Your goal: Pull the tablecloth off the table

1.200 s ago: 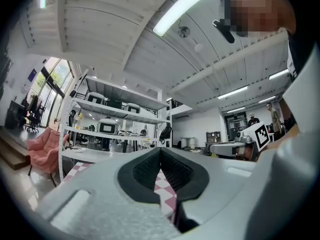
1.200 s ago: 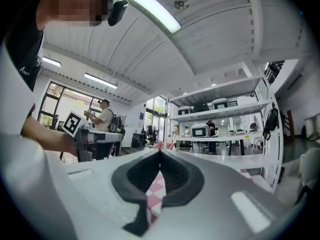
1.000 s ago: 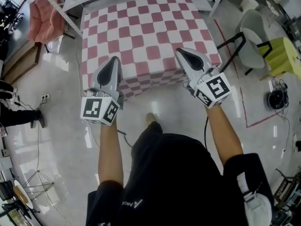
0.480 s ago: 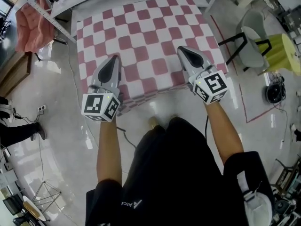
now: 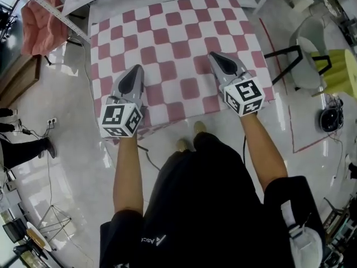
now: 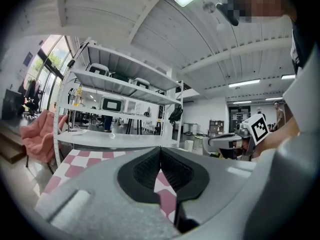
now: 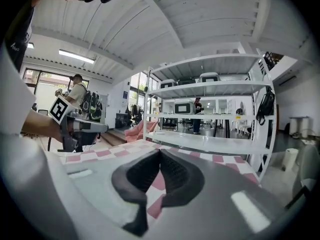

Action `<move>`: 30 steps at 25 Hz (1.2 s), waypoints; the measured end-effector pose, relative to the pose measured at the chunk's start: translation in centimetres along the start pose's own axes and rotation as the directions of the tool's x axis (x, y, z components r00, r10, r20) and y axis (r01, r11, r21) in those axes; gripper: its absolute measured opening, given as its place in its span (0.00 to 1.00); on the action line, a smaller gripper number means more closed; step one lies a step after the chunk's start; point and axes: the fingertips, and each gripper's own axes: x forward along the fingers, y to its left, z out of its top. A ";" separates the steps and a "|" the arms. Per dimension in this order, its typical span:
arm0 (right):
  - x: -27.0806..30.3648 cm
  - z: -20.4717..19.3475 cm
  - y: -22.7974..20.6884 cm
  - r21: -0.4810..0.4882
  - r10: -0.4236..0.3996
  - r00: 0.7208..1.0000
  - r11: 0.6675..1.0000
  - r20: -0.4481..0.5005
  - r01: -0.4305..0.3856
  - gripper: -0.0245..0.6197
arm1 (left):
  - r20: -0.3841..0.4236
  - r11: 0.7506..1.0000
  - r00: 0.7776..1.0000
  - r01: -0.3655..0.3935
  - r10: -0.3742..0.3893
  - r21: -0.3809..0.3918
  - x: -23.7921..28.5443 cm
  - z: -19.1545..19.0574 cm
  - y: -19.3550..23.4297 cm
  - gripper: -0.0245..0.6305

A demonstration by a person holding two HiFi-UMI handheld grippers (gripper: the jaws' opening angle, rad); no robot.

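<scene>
The cloth (image 5: pixel 173 49), pink-and-white checks, lies spread flat across the whole table top; the table itself is hidden under it. Its near hem hangs over the edge facing the person, and a white shelf (image 6: pixel 120 84) stands just past its far edge.

Both claws hover over the near strip of the cloth and point away from the person, toward the far edge. The left gripper (image 5: pixel 136 70) sits by the near-left corner and the right gripper (image 5: pixel 216 57) by the near-right corner, well apart, each about as far in from the near hem as the other. Neither is nearer the cloth overall; each has its own corner.

In its own view the left gripper (image 6: pixel 160 151) has its jaws closed tip to tip with nothing between them, the checks (image 6: pixel 70 164) showing below. The right gripper (image 7: pixel 160 154) is the same: jaws together and empty above the cloth (image 7: pixel 100 153).

The hem to be caught therefore lies below and behind the tips, toward the person. Judging from this, the claws would have to open and come back down to that edge before any pull toward the person could begin.
</scene>
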 end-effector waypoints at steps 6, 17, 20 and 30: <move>3.3 -3.3 -4.0 0.077 0.019 0.997 0.997 -0.080 -0.013 0.18 | -0.116 0.997 0.990 -0.078 0.076 -0.016 4.3 -3.1 1.3 0.06; 7.2 -9.3 -7.6 0.079 -0.057 0.957 0.993 -0.284 0.083 0.35 | -0.285 0.981 0.944 -0.186 0.163 -0.058 7.1 -8.1 5.7 0.23; 7.8 -10.8 -8.8 0.079 -0.096 0.936 0.988 -0.338 0.130 0.39 | -0.350 0.974 0.917 -0.221 0.190 -0.051 7.7 -9.5 7.5 0.34; 9.8 -16.0 -12.4 0.109 -0.145 0.841 0.966 -0.521 0.234 0.49 | -0.590 0.960 0.780 -0.278 0.210 -0.025 9.6 -15.2 11.3 0.49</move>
